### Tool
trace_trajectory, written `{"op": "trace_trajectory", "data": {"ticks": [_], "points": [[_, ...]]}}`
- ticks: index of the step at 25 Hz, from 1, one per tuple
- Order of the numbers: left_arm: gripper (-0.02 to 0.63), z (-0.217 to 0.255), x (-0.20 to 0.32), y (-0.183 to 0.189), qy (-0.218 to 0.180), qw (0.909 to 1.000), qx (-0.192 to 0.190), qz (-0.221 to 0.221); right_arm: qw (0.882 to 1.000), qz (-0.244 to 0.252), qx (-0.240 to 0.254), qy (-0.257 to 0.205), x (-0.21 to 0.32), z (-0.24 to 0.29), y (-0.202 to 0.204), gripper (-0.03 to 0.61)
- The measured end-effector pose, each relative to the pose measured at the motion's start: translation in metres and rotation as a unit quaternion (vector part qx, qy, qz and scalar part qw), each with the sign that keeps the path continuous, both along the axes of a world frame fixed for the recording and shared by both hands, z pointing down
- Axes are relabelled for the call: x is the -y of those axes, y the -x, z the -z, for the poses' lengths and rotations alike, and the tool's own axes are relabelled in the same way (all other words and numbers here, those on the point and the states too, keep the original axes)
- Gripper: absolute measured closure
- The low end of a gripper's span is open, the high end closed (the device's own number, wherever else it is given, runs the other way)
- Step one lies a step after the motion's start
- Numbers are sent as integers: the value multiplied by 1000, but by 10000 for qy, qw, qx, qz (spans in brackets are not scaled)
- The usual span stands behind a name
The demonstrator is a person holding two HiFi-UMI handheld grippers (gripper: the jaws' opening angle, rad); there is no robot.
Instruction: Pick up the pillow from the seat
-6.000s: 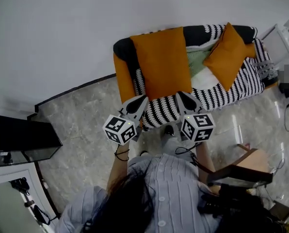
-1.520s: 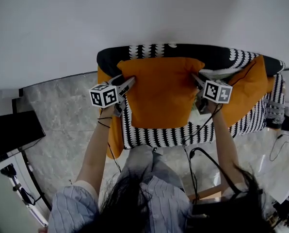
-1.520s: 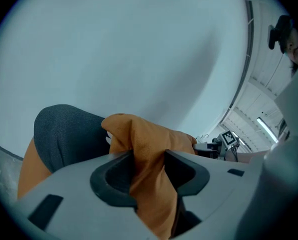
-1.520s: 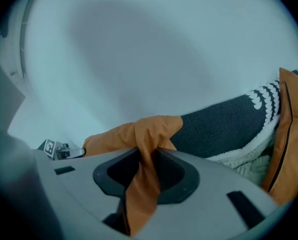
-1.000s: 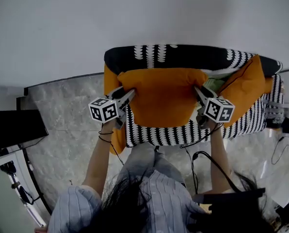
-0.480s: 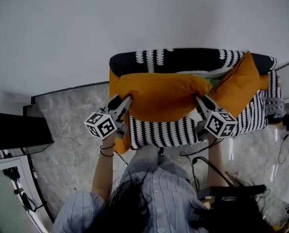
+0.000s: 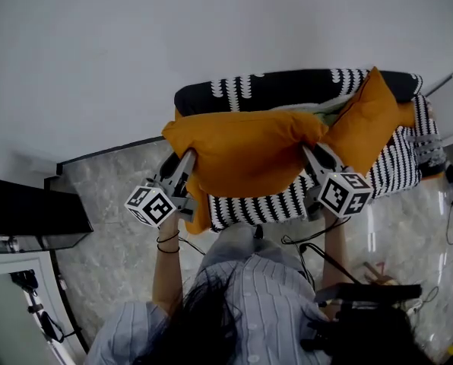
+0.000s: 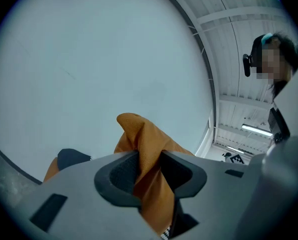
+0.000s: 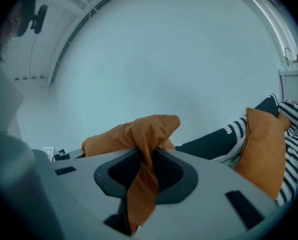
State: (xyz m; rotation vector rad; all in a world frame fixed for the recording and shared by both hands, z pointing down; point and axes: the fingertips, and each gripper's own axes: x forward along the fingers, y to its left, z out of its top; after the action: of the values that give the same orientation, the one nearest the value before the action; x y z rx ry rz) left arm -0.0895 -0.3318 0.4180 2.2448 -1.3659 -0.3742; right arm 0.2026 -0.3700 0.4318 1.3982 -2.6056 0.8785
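Observation:
A large orange pillow point(image 7: 245, 152) hangs in the air above the front of the black-and-white sofa point(image 7: 378, 175), stretched between my two grippers. My left gripper point(image 7: 185, 163) is shut on the pillow's left corner point(image 8: 148, 154); orange fabric is pinched between its dark pads. My right gripper point(image 7: 312, 153) is shut on the pillow's right corner point(image 9: 146, 144), with a fold of fabric point(image 9: 139, 199) trailing down through the jaws. Both grippers point toward the wall. The pillow's underside hides part of the seat.
A second orange pillow point(image 7: 367, 120) leans on the sofa at the right, beside a pale green cushion point(image 7: 334, 114). An orange cloth point(image 7: 200, 211) drapes the sofa's left arm. A black box point(image 7: 29, 217) stands on the marble floor at left. A white wall point(image 7: 211, 29) is behind.
Both grippers have risen and come back toward me with the pillow held between them. The pillow has lifted off the seat and now hangs higher, in front of the sofa's backrest.

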Motion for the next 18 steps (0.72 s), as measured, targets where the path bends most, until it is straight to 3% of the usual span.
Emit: {"op": "trace_trajectory", "data": {"ticks": [10,18], "points": [[471,-1,-88,-1,194,9995,-78,229,9999,109,47,52,-81,1,0,489],[471,3,-127,-1,299,9988,19,378,9998,194,28,17,-108,4,2,489]]}}
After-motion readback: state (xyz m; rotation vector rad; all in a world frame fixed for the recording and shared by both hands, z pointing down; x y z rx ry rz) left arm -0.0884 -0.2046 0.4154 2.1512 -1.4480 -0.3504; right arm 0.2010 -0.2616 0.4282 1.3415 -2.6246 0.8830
